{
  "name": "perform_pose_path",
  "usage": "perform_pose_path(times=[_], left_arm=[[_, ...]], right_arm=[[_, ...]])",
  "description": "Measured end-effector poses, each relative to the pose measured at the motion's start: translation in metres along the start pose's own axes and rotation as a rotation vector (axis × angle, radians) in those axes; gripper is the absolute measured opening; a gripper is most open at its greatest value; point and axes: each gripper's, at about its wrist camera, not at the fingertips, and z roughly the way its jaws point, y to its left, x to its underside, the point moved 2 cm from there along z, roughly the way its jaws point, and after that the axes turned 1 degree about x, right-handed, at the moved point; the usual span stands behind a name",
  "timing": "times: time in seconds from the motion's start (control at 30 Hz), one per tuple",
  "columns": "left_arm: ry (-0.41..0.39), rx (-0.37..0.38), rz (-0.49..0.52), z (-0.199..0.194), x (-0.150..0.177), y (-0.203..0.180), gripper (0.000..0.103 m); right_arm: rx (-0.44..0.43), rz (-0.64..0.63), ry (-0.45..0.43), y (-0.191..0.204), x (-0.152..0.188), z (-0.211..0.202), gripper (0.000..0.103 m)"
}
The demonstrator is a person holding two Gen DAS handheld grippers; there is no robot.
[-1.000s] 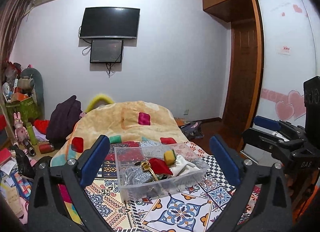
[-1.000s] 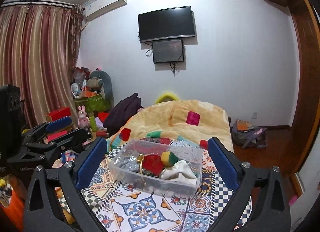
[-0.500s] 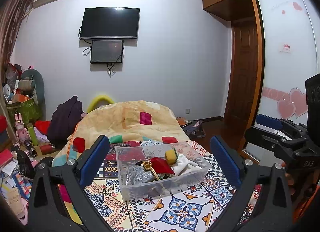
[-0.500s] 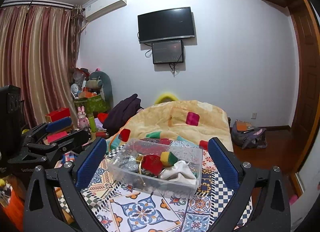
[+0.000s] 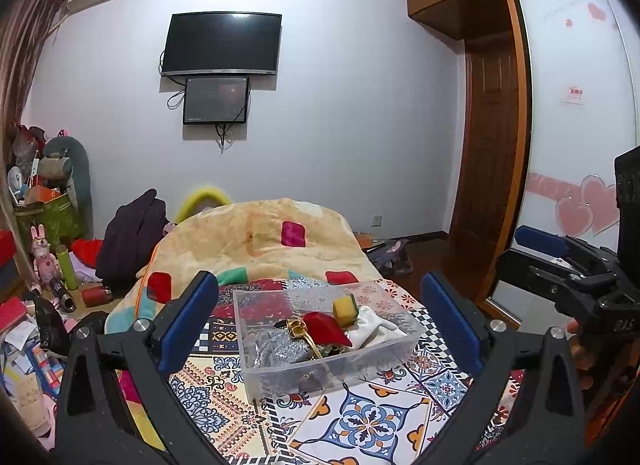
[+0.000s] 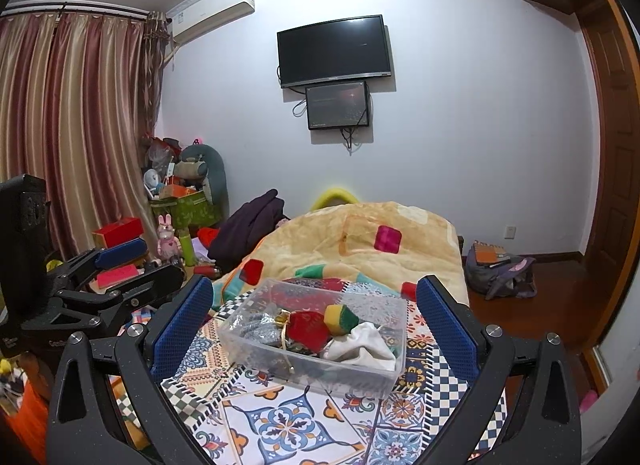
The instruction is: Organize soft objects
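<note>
Clear box (image 5: 326, 349) on the patterned bed cover (image 5: 372, 425), long axis running roughly 10 to 4 o'clock in the left wrist view, holding red pouch (image 5: 326, 328), sponge (image 5: 345, 305), white cloth (image 5: 372, 329). Left gripper (image 5: 320, 329) and right gripper (image 6: 314, 329) both spread wide, empty, hovering short of the box.

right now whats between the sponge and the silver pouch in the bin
A red pouch lies between the sponge and the silver pouch, clearest in the right wrist view.

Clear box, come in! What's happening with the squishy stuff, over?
Left gripper and right gripper open, holding nothing. Clear box on patterned cloth holds red pouch, sponge, white cloth. Nothing blocking.
</note>
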Motion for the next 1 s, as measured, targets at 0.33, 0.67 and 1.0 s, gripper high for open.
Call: perform_pose_path(times=[0.33,0.67,1.0], left_arm=[[0.005,-0.002,0.006,0.0012,0.0009,0.0002,0.103],[0.008,0.006,-0.005,0.0016,0.0023,0.0003,0.103],[0.022,0.036,-0.023,0.0025,0.0035,0.0010,0.103]], right_arm=[[-0.007,0.000,-0.002,0.0021,-0.0016,-0.0010,0.102],[-0.005,-0.001,-0.003,0.0017,-0.0014,-0.0008,0.102],[-0.007,0.011,-0.004,0.0014,-0.0030,0.0000,0.103]])
